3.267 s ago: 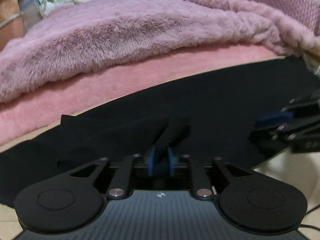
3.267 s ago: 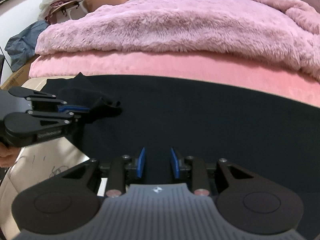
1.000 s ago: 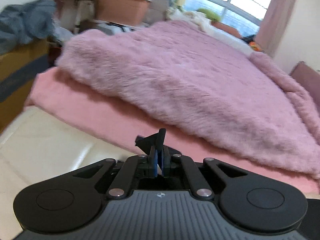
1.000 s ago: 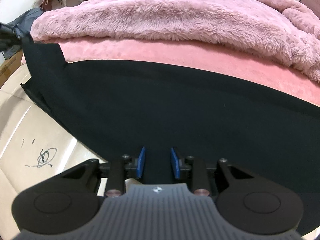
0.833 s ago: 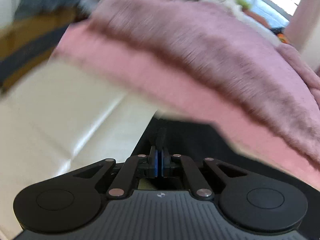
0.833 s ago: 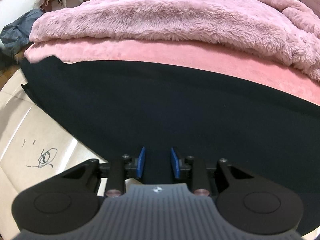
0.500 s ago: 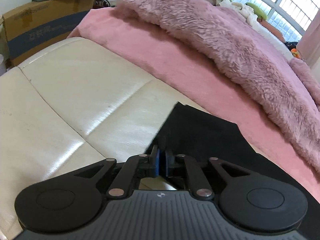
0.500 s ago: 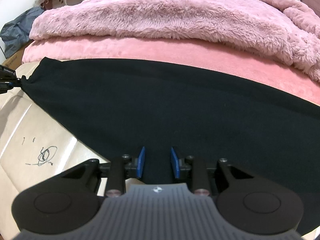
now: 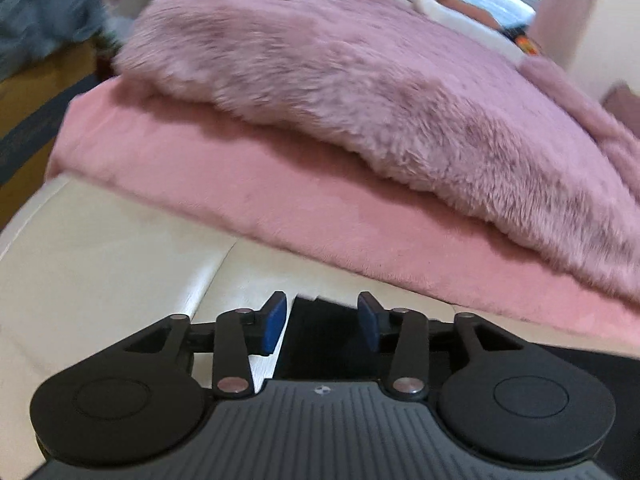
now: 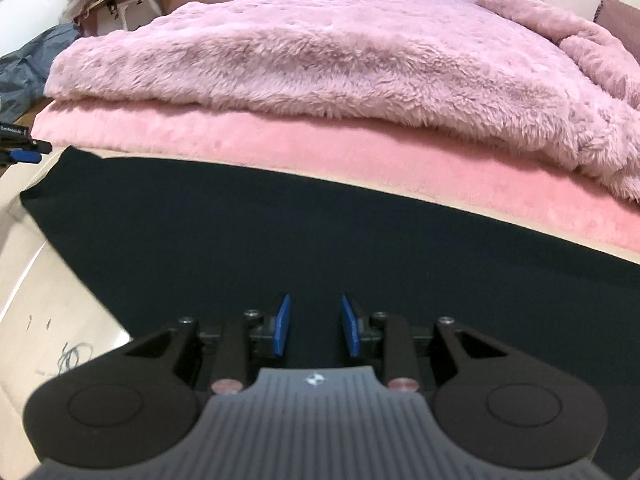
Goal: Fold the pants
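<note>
black flat cloth pants (image 10: 320, 240) spread on cream leather bench (image 9: 100, 248), spreading step. left tongs (image 9: 322, 322) opening, releasing corner at 6 o'clock. right tongs (image 10: 314, 330) parted, unclenched above cloth. next: regrasp edge to fold.

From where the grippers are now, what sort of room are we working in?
Most likely a bedroom in a home. A fluffy mauve-pink blanket lies over a pink plush bed cover, the black pants are spread on a cream leather bench at its foot, and clothes are piled at the back.
</note>
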